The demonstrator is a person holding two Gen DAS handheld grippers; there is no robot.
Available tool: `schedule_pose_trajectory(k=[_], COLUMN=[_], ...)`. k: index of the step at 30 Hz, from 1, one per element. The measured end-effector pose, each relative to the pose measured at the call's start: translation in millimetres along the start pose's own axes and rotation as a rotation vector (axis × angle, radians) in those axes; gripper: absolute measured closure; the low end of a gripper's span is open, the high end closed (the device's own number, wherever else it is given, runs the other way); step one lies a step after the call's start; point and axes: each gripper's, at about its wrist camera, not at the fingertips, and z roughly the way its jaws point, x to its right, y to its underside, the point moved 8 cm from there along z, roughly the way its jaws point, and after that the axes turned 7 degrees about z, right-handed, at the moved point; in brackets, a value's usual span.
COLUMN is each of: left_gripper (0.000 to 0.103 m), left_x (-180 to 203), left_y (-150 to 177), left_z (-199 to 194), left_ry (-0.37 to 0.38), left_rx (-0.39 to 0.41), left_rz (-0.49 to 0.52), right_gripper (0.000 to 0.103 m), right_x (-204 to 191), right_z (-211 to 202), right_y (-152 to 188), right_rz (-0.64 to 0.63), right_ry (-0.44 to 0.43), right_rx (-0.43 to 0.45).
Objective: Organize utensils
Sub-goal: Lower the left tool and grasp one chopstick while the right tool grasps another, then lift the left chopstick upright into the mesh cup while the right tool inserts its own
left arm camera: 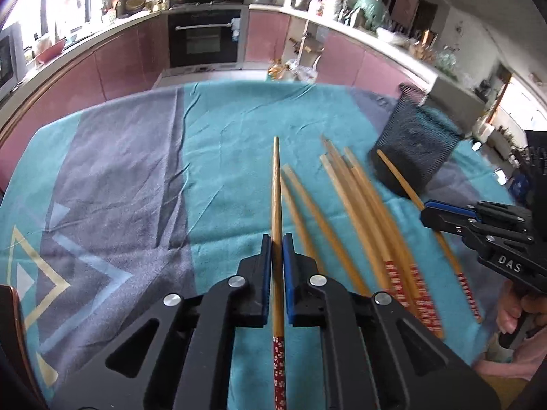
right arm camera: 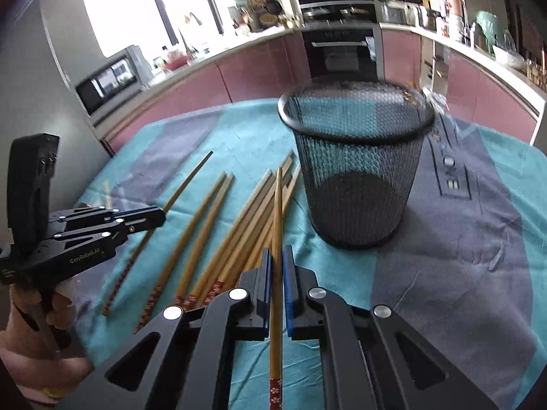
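Observation:
My left gripper (left arm camera: 277, 239) is shut on a wooden chopstick (left arm camera: 276, 184) that points away along its fingers. My right gripper (right arm camera: 277, 251) is shut on another chopstick (right arm camera: 277, 212), its tip aimed near the base of the black mesh cup (right arm camera: 355, 171). Several loose chopsticks (left arm camera: 355, 198) with red patterned ends lie on the teal and grey cloth (left arm camera: 136, 171) between the two grippers; they also show in the right wrist view (right arm camera: 218, 239). The mesh cup (left arm camera: 413, 147) stands upright and looks empty. The right gripper (left arm camera: 427, 210) shows at the right of the left view, the left gripper (right arm camera: 160, 217) at the left of the right view.
The cloth-covered table (right arm camera: 478, 239) ends ahead of pink kitchen cabinets (left arm camera: 112, 65) and an oven (left arm camera: 203, 36). A microwave (right arm camera: 109, 82) sits on the counter to the left. A dark chair edge (left arm camera: 10, 324) is at the table's near left.

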Motion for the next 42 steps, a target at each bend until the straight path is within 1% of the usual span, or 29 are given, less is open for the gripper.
schedule_pose_trajectory(k=[3, 6, 11, 15, 20, 27, 30, 32, 34, 37, 42], left_gripper=[0.096, 0.096, 0.096, 0.096, 0.096, 0.096, 0.096, 0.096, 0.096, 0.096, 0.096], left_x=[10.6, 23.8, 42.1, 56.5, 71.7, 95.1, 105.3, 112.5, 119.6, 127.1, 136.1], left_y=[-10.7, -27.0, -51.8, -71.5, -109.1, -171.7, -188.9, -196.3, -200.0, -194.4, -175.0], left_z=[-22.6, -50.7, -91.2, -117.4, -140.3, -154.2, -151.3, -143.2, -133.3, -108.3, -64.0], left_ry=[0.063, 0.132, 0.203, 0.232, 0.256, 0.272, 0.273, 0.276, 0.258, 0.263, 0.264], left_rx=[0.046, 0.110, 0.201, 0.267, 0.351, 0.441, 0.449, 0.440, 0.424, 0.368, 0.255], left_rz=[0.009, 0.025, 0.057, 0.082, 0.096, 0.099, 0.106, 0.111, 0.119, 0.135, 0.160], right_gripper=[0.097, 0.097, 0.097, 0.097, 0.097, 0.097, 0.097, 0.097, 0.097, 0.097, 0.097], right_x=[-4.0, -3.7, -3.1, -3.9, -2.9, 0.2, 9.2, 16.3, 25.6, 32.4, 37.3], right_z=[-21.5, -43.6, -77.3, -96.5, -118.8, -150.6, -155.6, -153.0, -144.4, -126.2, -89.3], right_y=[-9.7, -21.9, -42.2, -59.3, -87.2, -136.5, -152.3, -158.1, -162.0, -161.4, -143.9], right_rz=[-0.004, 0.001, 0.003, 0.001, -0.014, -0.055, -0.060, -0.055, -0.052, -0.040, -0.048], right_ry=[-0.041, -0.072, -0.109, -0.140, -0.154, -0.122, -0.084, -0.071, -0.044, -0.044, -0.042], right_rx=[0.054, 0.109, 0.203, 0.261, 0.326, 0.425, 0.460, 0.461, 0.451, 0.394, 0.239])
